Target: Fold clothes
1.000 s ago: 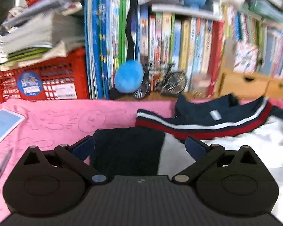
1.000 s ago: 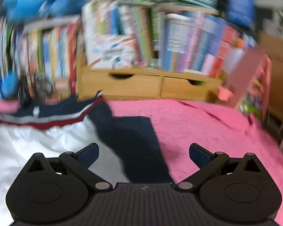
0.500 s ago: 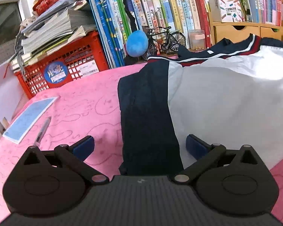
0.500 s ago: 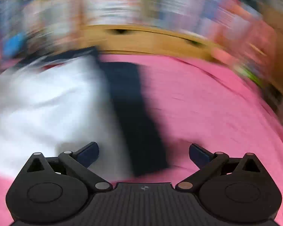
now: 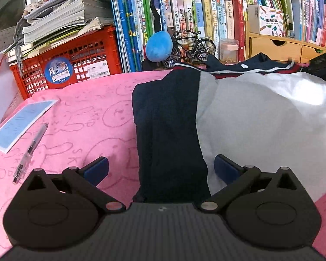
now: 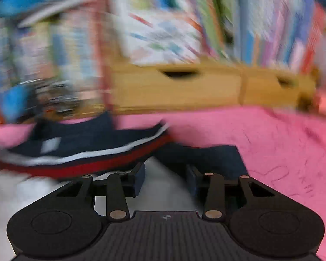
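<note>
A white shirt (image 5: 260,119) with a navy, red and white striped collar (image 5: 239,67) lies flat on the pink cloth (image 5: 87,113). Its navy sleeve (image 5: 169,130) is folded in along the left side. My left gripper (image 5: 160,169) hovers open at the near hem, one finger on each side of the sleeve. The right wrist view is blurred. There my right gripper (image 6: 165,180) sits over white fabric just short of the collar (image 6: 87,152), its jaws narrowed to a small gap. The other navy sleeve (image 6: 206,154) lies just ahead, to the right.
A red crate (image 5: 65,65) stacked with papers stands at the back left. Rows of books, a blue plush (image 5: 159,45), a model bicycle (image 5: 191,45) and wooden drawers (image 5: 278,47) line the back. A notepad (image 5: 21,126) and pen (image 5: 30,150) lie on the left.
My left gripper drew back from the collar toward the near hem and stays open. My right gripper swung forward to the collar, and its fingers came much closer together.
</note>
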Available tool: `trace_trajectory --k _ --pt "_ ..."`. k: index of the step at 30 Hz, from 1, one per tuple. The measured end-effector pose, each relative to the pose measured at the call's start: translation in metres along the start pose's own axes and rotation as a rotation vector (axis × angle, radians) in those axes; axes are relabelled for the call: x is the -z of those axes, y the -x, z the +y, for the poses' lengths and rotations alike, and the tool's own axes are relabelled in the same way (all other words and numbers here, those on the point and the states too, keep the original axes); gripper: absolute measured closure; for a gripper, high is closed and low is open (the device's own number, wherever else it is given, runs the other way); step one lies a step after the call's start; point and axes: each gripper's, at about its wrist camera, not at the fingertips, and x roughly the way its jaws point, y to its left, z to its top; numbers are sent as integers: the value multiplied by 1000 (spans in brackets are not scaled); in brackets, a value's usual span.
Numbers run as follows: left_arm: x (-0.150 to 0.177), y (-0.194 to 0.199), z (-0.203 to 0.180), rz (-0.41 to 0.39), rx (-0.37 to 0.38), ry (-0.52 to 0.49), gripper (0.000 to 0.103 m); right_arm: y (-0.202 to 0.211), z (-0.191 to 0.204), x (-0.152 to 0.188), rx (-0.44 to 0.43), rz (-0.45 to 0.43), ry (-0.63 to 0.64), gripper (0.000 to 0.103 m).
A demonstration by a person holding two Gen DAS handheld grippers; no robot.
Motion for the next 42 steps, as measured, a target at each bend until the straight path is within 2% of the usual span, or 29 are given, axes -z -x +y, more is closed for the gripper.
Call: trace_trajectory --k 2,3,6,9,10,12,14,16,19,22,23,25,26,29,32,34,37,39,42 --pt "0 0 0 1 7 1 0 -17 -18 7 -4 -17 -33 60" --pt "0 0 0 1 11 2 0 -17 -16 13 -3 -43 -7 58" --pt "0 -1 1 3 15 7 0 -13 -13 13 18 -41 10 55" --pt "0 -1 2 4 14 8 0 0 -13 15 58 -32 24 38" --pt "0 -1 2 4 14 8 0 6 -13 16 70 -31 29 28" --pt "-1 -1 2 4 14 9 0 36 -15 29 34 -83 37 21" --pt "-1 -1 2 5 15 9 0 71 -9 48 -43 -112 109 14" --pt "-1 -1 2 5 15 10 0 94 1 71 -25 -82 259 13" --pt "-1 -1 2 6 15 11 0 102 -49 93 45 -11 135 11" --pt "-1 -1 2 6 16 12 0 111 -98 114 110 60 9 3" --pt "-2 -1 2 6 15 12 0 116 -113 117 88 81 -49 3" --pt "-2 -1 3 7 19 17 0 131 -116 125 160 68 -1 3" --pt "-2 0 4 10 19 21 0 138 -114 128 172 51 29 5" --pt "-2 7 7 29 1 35 0 162 -111 140 126 0 26 6" --pt "-2 35 5 18 -30 49 0 188 -106 150 15 -76 -57 6" --pt "4 54 -9 16 -2 44 0 203 -94 156 -50 -121 -84 5" --pt "14 83 -31 20 47 35 0 227 -56 167 -122 -186 -42 1" --pt "21 101 -46 22 80 28 0 241 -29 179 -137 -220 -14 0" --pt "36 109 -66 79 112 40 0 252 -1 202 -130 -241 14 0"
